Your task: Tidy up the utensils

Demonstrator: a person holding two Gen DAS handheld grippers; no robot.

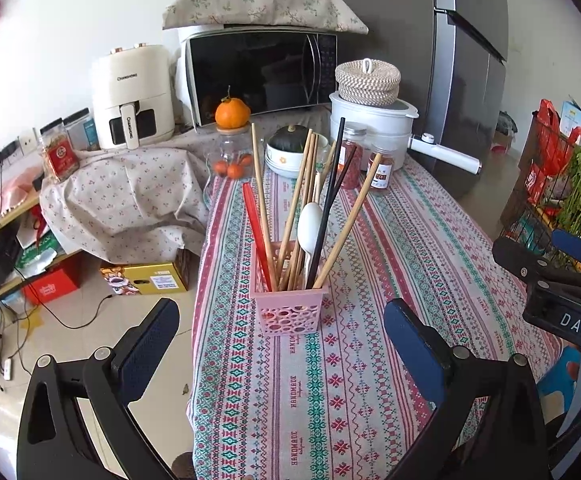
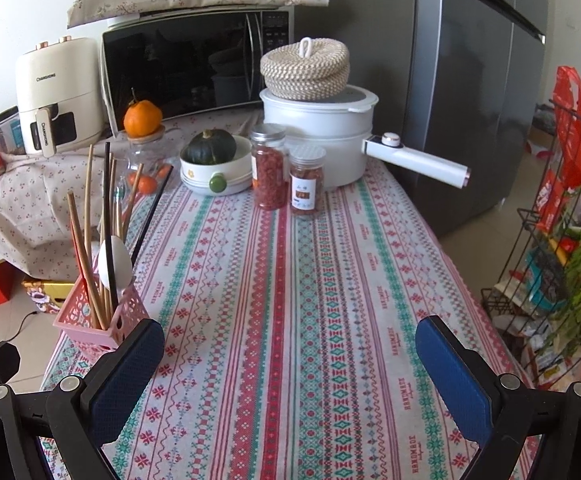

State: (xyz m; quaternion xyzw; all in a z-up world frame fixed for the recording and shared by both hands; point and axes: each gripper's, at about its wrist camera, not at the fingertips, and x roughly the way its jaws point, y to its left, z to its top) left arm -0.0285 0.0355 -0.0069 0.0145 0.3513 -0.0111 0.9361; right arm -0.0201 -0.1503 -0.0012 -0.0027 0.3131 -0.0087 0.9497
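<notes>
Both the left gripper (image 1: 281, 334) and right gripper (image 2: 290, 354) hung wide open and empty above the patterned tablecloth (image 2: 290, 280), the pink perforated plastic holder (image 1: 289, 304), partly hidden right-view, holding wooden chopsticks (image 1: 296, 200) near-upright, fanned, before two red-filled jars (image 2: 286, 176).

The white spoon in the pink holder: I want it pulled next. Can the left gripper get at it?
Probably yes. The left gripper is open, facing the pink holder, but chopsticks crowd the white spoon.
</notes>
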